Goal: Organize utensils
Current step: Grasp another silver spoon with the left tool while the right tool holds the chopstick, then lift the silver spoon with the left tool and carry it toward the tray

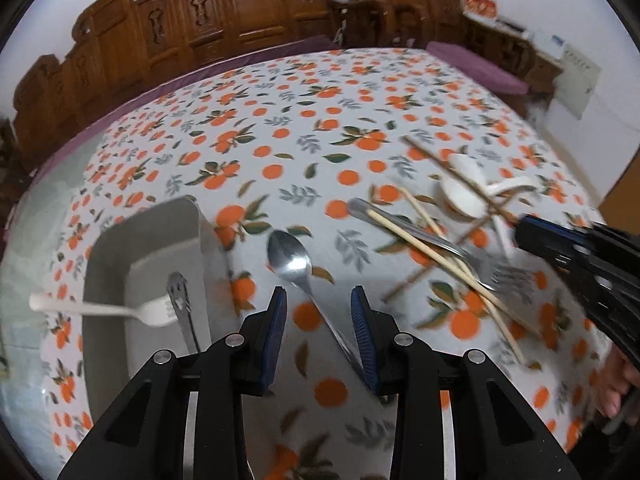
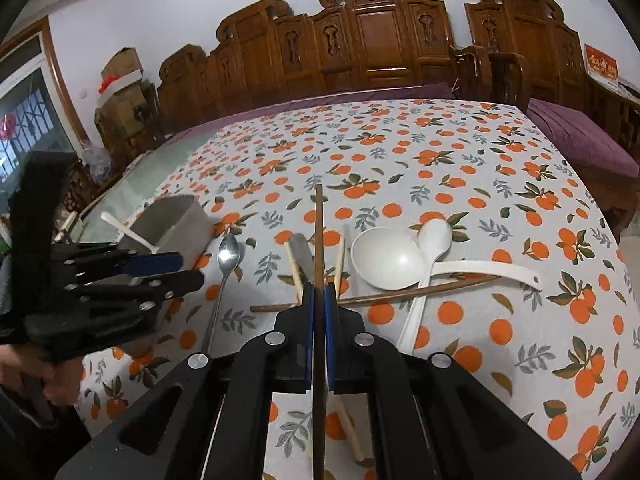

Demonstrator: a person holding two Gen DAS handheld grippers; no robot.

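Only the left wrist view shows the steel fork [image 1: 440, 246] among pale chopsticks [image 1: 436, 256]. The right tool [image 2: 319, 292], pads together, clamps a dark brown chopstick [image 2: 319, 232] pointing straight away along its fingers. The left tool [image 1: 319, 300], pads apart, straddles a shiny steel spoon [image 1: 290, 256] on the table [image 1: 320, 92], bowl away, beside the grey tray [image 1: 120, 256].

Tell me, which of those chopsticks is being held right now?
The dark brown chopstick, clamped upright in the right gripper; the other dark one and the pale ones lie flat.
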